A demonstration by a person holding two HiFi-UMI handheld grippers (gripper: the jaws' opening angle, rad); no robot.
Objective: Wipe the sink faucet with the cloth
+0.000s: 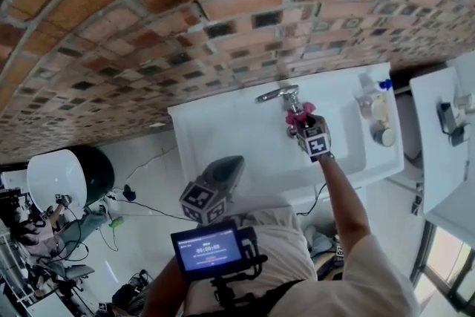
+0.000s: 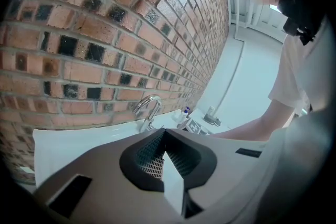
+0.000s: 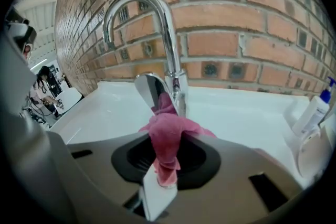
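The chrome faucet (image 1: 278, 94) arches over the white sink (image 1: 223, 130) against the brick wall. My right gripper (image 1: 300, 122) is shut on a pink cloth (image 1: 299, 116) and holds it against the faucet's base. In the right gripper view the cloth (image 3: 167, 139) bunches between the jaws and touches the lever (image 3: 148, 89) and stem of the faucet (image 3: 167, 34). My left gripper (image 1: 230, 163) hangs back near the sink's front edge, shut with nothing in it. From the left gripper view (image 2: 165, 136) the faucet (image 2: 147, 110) stands well ahead.
A soap bottle (image 1: 369, 85) and small round items (image 1: 383, 134) sit on the sink's right ledge; the bottle (image 3: 315, 110) lies right of the faucet. Another white counter (image 1: 438, 130) stands further right. A screen (image 1: 211, 249) hangs on the person's chest.
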